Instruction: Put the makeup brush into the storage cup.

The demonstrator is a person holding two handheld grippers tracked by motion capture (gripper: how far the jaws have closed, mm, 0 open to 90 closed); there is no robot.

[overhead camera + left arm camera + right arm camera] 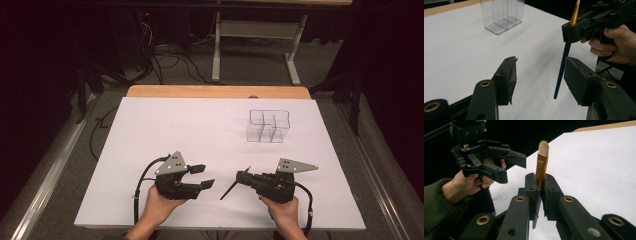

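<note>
My right claw is squeezed on a thin brush, near the gold part. My left claw is wide open, just beside the brush's dark handle. The brush could slip or tip if I squeeze less, because it hangs slanted with its tip close above the white worktop. It has a pale soft tip. The clear box is well away from the brush.

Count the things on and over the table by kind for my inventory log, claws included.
Claws: 2, left claw open, right claw shut on the brush
Brush: 1
Clear holder: 1
Total: 4
</note>
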